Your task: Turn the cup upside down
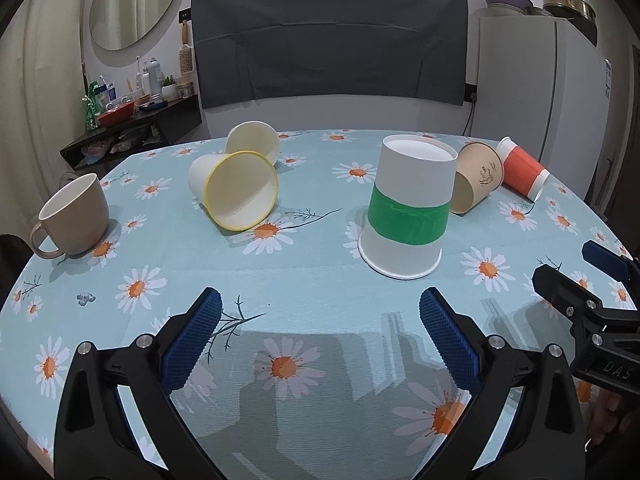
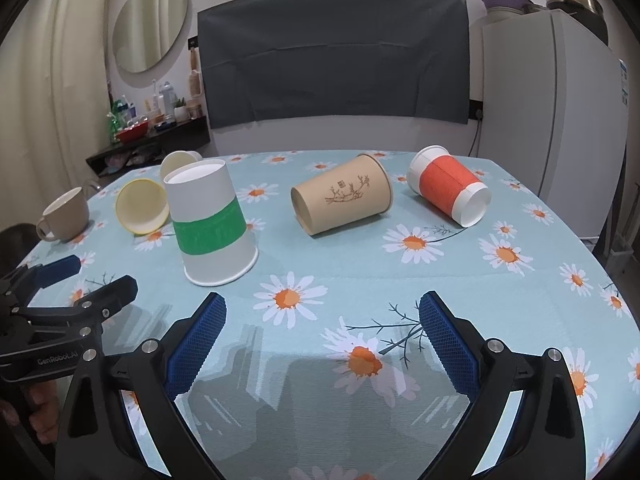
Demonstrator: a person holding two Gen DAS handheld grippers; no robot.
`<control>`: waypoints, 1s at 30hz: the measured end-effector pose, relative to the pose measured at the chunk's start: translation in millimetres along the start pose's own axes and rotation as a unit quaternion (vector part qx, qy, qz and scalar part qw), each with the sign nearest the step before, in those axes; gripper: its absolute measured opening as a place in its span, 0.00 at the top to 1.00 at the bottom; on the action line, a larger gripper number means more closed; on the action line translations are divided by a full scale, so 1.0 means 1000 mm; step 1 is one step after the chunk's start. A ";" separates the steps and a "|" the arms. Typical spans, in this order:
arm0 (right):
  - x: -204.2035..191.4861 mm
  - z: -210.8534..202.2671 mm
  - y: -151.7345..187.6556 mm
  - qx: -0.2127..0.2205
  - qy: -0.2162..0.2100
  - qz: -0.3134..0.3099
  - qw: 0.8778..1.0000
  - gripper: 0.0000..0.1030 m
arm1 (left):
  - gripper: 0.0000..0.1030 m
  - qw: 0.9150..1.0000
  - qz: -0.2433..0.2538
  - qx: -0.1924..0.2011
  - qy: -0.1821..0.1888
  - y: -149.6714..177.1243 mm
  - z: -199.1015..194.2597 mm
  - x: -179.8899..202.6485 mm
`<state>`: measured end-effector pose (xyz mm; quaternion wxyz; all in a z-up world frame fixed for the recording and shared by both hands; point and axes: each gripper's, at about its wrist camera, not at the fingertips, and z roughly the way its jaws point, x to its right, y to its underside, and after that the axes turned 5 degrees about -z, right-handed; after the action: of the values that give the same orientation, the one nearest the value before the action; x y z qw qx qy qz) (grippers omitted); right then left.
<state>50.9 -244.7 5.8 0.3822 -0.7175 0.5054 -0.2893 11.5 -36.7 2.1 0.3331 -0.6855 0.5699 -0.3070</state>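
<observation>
There are five paper cups: green (image 1: pixel 408 208), brown (image 1: pixel 478 178), orange (image 1: pixel 522 168), yellow-rimmed (image 1: pixel 236 188) and white (image 1: pixel 253 142). There is one mug (image 1: pixel 74 216). There are two grippers: left (image 1: pixel 320 300), right (image 2: pixel 322 304).

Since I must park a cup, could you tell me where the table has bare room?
Free: the near strip between the green-banded cup and both open hand-held grippers, left and right. Crowded: the far row from mug to orange cup.

Left gripper (image 1: pixel 320 300): jaws spread wide over the daisy tablecloth (image 1: pixel 312 280), holding nothing.
Green-banded cup (image 1: pixel 408 208): upside down at 1 o'clock.
Yellow-rimmed cup (image 1: pixel 236 188): on its side at 11 o'clock.
Mug (image 1: pixel 74 216): upright at 10 o'clock.
Right gripper (image 1: pixel 576 276): at 3 o'clock, fingers apart.
</observation>
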 end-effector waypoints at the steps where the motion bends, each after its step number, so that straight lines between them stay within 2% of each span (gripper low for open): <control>1: -0.001 0.000 0.000 0.000 0.002 -0.002 1.000 0.10 | 0.06 1.000 0.002 0.000 -0.001 0.000 0.000 0.000; 30: -0.001 -0.001 0.001 0.000 0.006 -0.001 1.000 0.09 | 0.06 1.000 0.000 -0.004 -0.009 0.000 0.002 0.000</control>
<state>49.4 -243.9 5.3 0.3786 -0.7164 0.5070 -0.2939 12.8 -36.7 1.0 0.3353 -0.6893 0.5686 -0.2985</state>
